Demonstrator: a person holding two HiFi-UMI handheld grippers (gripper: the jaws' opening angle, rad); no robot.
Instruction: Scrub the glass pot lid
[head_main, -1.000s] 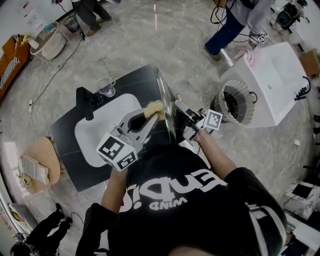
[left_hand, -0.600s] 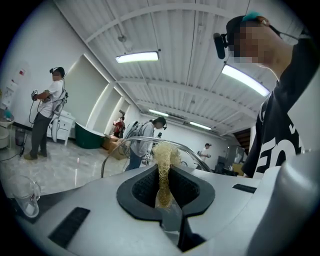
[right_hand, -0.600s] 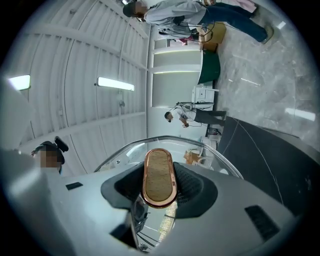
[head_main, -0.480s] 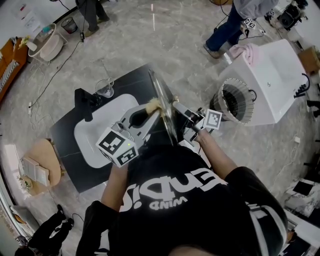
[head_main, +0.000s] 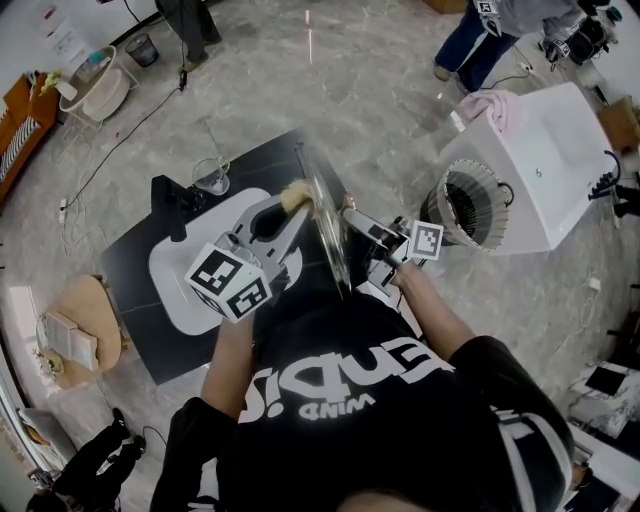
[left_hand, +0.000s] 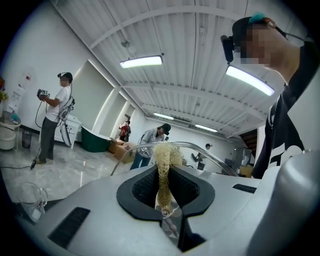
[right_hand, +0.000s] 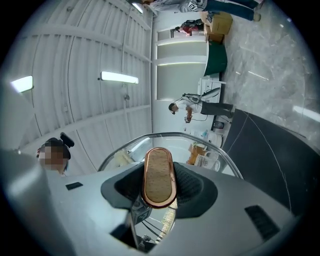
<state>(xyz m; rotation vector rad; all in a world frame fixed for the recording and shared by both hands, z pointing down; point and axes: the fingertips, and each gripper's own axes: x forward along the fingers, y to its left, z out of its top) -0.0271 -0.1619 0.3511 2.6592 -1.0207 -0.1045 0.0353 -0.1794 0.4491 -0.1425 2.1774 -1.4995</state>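
- Grey marbled floor (head_main: 300, 90) all round; below you, a black counter (head_main: 140, 335) with a white oval sink (head_main: 185, 275) set in it.
- Glass pot lid (head_main: 328, 235): round, clear, thin steel rim. You hold it on edge above the counter, at the sink's right side.
- Knob (right_hand: 159, 176): oblong, copper-coloured band, speckled tan face. Your right gripper (head_main: 352, 218) is clamped on it, a pad on either side.
- Scrubber (left_hand: 163, 165): pale yellow, fibrous, net-like. Your left gripper (left_hand: 162, 192) pinches it tight, and its frayed tip lies against the lid's glass near the rim.
- Versus one second back: scrubber and left gripper sit further along the lid, away from you; the lid has barely shifted. The person in blue trousers (head_main: 478, 40) has walked toward the top edge.
- Around: black faucet (head_main: 170, 200) and clear glass cup (head_main: 212, 177) at the sink's far end. To the right stand a white appliance (head_main: 545, 170) with a pink cloth (head_main: 487, 105) on it, and a round ribbed drum (head_main: 462, 205).
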